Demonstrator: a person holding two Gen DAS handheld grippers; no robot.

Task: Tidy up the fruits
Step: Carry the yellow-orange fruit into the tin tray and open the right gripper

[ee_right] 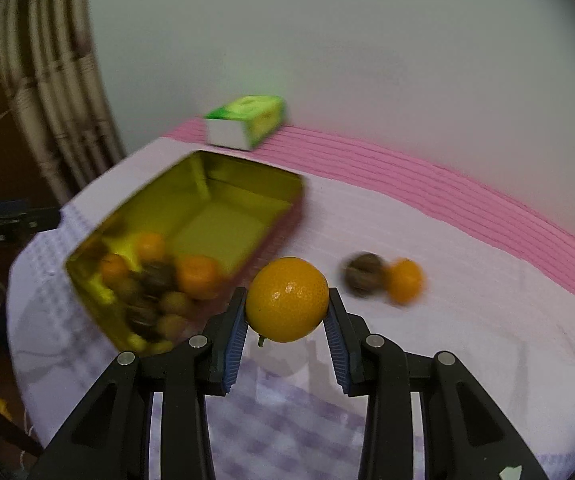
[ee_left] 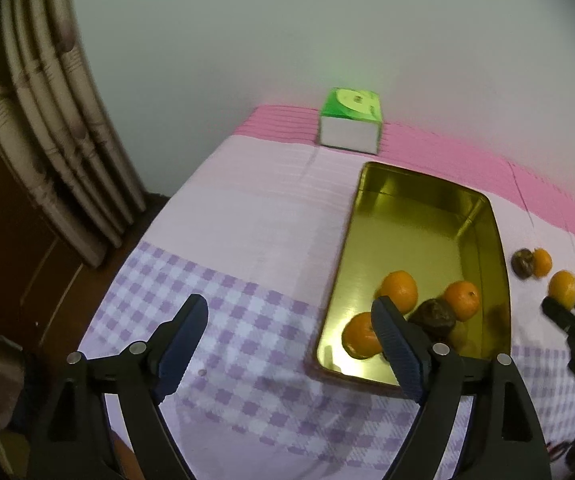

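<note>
A gold metal tin (ee_left: pixel 371 208) (ee_right: pixel 223 176) lies on the checked cloth with three oranges (ee_left: pixel 399 290) and a dark brown fruit (ee_left: pixel 433 316) at its near end. My left gripper (ee_left: pixel 291 320) stands open beside the tin's left wall, nothing between its fingers. In the right wrist view my right gripper (ee_right: pixel 287 312) is shut on an orange (ee_right: pixel 287 300), lifted above the cloth just right of the tin. The same held orange (ee_left: pixel 563 288) shows at the right edge of the left wrist view. Another orange (ee_right: pixel 405 280) (ee_left: pixel 543 262) and a dark fruit (ee_right: pixel 363 272) (ee_left: pixel 523 263) lie together on the cloth.
A green and white tissue box (ee_left: pixel 349 122) (ee_right: pixel 247 126) stands at the back near the wall, on the pink band of the cloth. Curtains (ee_left: pixel 47 128) hang at the left past the table's edge. The right wrist view is blurred by motion.
</note>
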